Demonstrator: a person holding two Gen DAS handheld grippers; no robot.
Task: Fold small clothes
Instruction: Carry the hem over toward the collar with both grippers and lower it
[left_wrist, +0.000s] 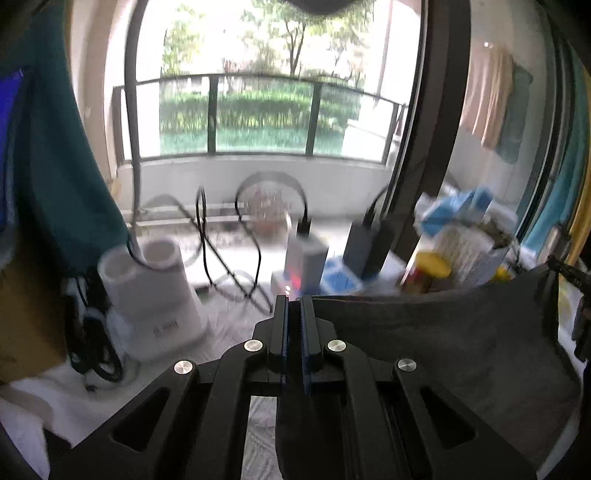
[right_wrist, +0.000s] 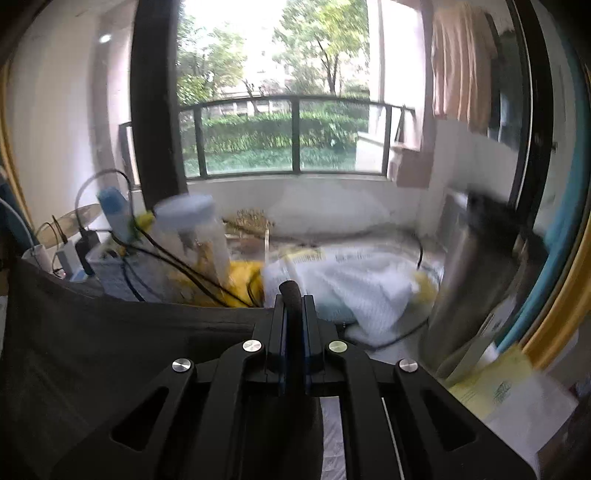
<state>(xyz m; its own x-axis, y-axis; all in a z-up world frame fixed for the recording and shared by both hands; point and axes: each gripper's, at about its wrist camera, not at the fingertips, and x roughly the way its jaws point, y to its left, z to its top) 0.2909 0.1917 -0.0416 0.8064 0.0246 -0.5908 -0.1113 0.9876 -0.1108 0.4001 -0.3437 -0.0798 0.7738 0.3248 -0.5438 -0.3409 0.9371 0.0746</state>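
Both tongs are pressed together on one dark grey garment (left_wrist: 443, 343), each pinching a corner of its top edge. Between the left gripper (left_wrist: 294, 302) fingers only a thin fold of cloth shows; from the right gripper (right_wrist: 294, 302) a rolled nub of fabric sticks out past the fingertips. The cloth stretches from one pair of tongs to the other — to the right of the left tongs, to the left of the right tongs — and hangs below them over a white table cover (left_wrist: 229, 328).

Just beyond the left tongs stand a white appliance (left_wrist: 147, 295), tangled black cables (left_wrist: 221, 258) and charging blocks (left_wrist: 306, 258). Past the right tongs lie a white towel (right_wrist: 354, 284), yellow cloth (right_wrist: 243, 273) and, off to their right, a steel flask (right_wrist: 476, 288). Farthest off is a balcony railing (right_wrist: 295, 136).

Judging by the spread, lifted cloth, folding has barely begun — no crease is visible, and the laying down and folding are all still to do.
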